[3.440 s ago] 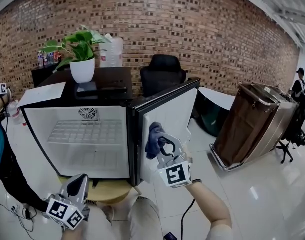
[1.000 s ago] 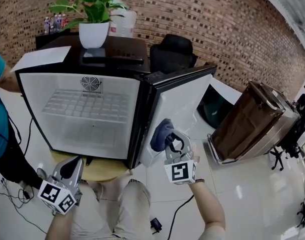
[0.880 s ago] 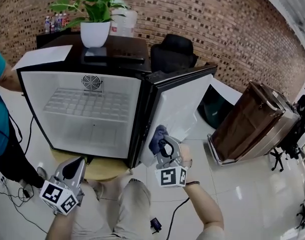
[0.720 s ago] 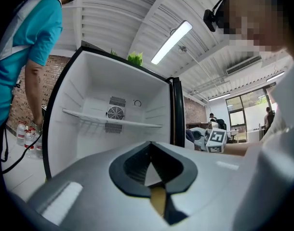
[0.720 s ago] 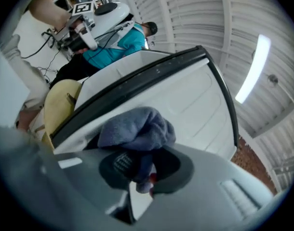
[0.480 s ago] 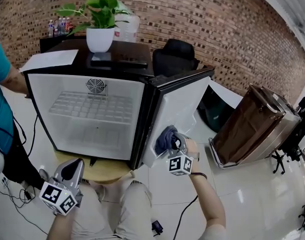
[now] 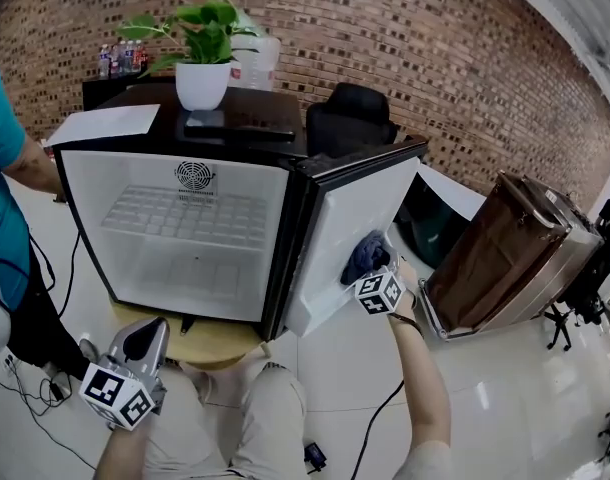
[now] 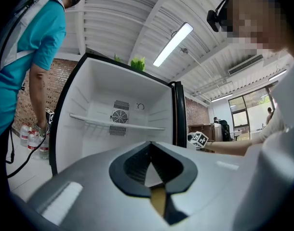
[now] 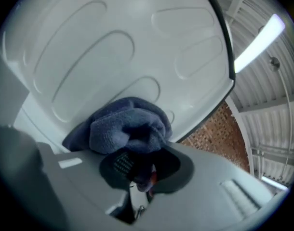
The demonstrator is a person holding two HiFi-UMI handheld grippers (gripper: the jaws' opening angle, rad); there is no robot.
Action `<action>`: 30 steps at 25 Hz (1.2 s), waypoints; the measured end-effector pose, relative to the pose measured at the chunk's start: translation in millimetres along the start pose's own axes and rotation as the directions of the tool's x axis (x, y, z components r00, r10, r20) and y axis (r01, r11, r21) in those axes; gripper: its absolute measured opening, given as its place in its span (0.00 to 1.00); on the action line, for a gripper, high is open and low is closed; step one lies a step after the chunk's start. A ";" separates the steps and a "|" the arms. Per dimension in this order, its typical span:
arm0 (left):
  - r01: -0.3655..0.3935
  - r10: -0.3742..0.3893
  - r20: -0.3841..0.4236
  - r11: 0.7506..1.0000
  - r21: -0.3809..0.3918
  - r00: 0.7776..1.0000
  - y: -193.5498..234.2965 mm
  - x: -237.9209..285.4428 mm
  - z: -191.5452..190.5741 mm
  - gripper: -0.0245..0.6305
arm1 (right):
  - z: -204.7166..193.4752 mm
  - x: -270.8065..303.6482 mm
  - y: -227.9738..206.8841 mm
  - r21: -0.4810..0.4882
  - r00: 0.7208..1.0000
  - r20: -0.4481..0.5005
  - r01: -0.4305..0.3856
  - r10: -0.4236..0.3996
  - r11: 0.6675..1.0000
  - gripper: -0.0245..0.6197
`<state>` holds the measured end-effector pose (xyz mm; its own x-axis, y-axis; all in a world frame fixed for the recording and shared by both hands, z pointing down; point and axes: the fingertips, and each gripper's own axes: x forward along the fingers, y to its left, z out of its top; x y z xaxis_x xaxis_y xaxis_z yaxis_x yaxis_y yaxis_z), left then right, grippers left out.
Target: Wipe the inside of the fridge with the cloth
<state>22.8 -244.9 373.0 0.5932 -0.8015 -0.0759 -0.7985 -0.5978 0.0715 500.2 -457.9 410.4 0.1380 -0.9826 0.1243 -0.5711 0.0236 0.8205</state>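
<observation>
The small fridge (image 7: 175, 233) stands open, with a wire shelf (image 7: 180, 213) and white walls inside. Its door (image 7: 350, 223) swings out to the right and shows its white inner liner (image 9: 113, 47). My right gripper (image 7: 373, 273) is shut on a bunched blue cloth (image 7: 365, 255), which presses against the liner about halfway up, near the door's outer edge. In the right gripper view the cloth (image 9: 130, 126) bulges out over the jaws of the right gripper (image 9: 137, 165). My left gripper (image 7: 140, 348) hangs low at the front left, shut and empty. The left gripper (image 8: 151, 150) faces the fridge's interior (image 8: 118, 109).
A potted plant (image 7: 203, 80) and a sheet of paper (image 7: 103, 124) sit on top of the fridge. A person in a teal shirt (image 7: 0, 178) stands at the left. A black chair (image 7: 350, 118) and a tilted brown cabinet (image 7: 500, 248) are behind and to the right. A cable (image 7: 370, 428) lies on the floor.
My right gripper has carried the cloth up and to the right across the door's inner liner. The left gripper has stayed where it was.
</observation>
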 end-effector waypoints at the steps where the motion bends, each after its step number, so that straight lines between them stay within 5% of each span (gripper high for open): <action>1: -0.001 0.001 -0.002 1.000 -0.001 1.000 0.7 0.4 -0.3 0.04 | 11.0 -12.9 -5.1 0.043 0.999 0.037 0.013 -0.015 0.999 0.11; 4: -0.001 0.001 -0.004 1.000 0.000 1.000 2.2 3.1 -1.4 0.04 | 51.2 -67.8 -28.0 0.211 0.979 0.186 0.039 -0.079 0.977 0.11; 6: 0.001 -0.001 -0.003 1.000 -0.003 1.000 1.6 4.4 -2.7 0.04 | 78.3 -106.2 -25.2 0.272 0.953 0.294 -0.014 -0.069 0.962 0.11; 11: 0.012 -0.012 -0.008 1.000 -0.014 1.000 -2.5 9.8 -8.6 0.04 | 119.3 -141.7 67.3 0.073 0.909 0.391 -0.186 0.143 0.980 0.11; 15: 0.027 -0.027 -0.014 1.000 -0.012 1.000 -11.6 7.7 -11.4 0.04 | 114.5 -140.3 133.3 -0.146 0.878 0.359 -0.282 0.317 0.948 0.11; 22: -0.001 0.001 -0.006 1.000 -0.021 1.000 -0.5 -0.4 -7.1 0.04 | 90.4 -115.8 126.2 -0.242 0.846 0.202 -0.445 0.493 0.862 0.11; 30: 0.006 -0.006 -0.001 1.000 -0.022 1.000 -2.0 -3.8 -6.5 0.04 | 16.8 -37.8 79.7 -0.272 0.854 -0.111 -0.519 0.509 0.810 0.11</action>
<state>22.9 -240.8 379.6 0.5977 -0.7981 -0.0756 -0.7927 -0.6025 0.0929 436.0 -421.9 461.7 -0.0829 -0.8061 0.5859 -0.3144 0.5791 0.7522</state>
